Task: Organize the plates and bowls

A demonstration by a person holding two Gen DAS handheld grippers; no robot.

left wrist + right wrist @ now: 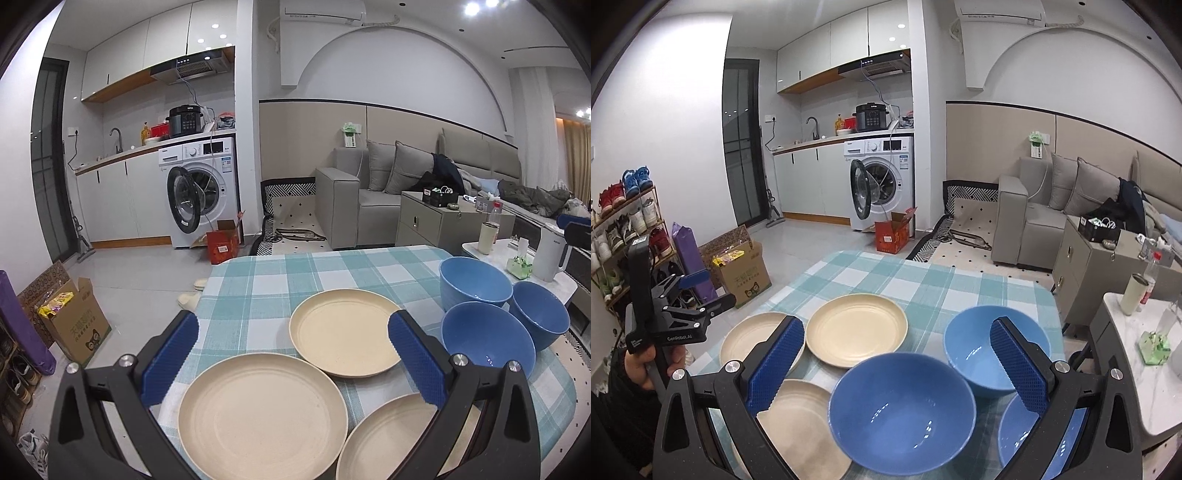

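Three cream plates [262, 413] and three blue bowls [901, 410] lie apart on the checked tablecloth [280, 280] — plates at nine o'clock, bowls at three. Both grippers hover level above them: left gripper [295, 354] and right gripper [897, 358] gape wide, holding nothing.

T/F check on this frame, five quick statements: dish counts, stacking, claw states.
1. Three round cream plates, near, far and right, lie on the checked teal tablecloth. True.
2. The three blue bowls are nested in one stack. False: they stand separately, side by side.
3. The left claw grips a plate. False: open, holding nothing.
4. The right claw is open, above the bowls. True.
5. A plate sits inside a bowl. False: none does.
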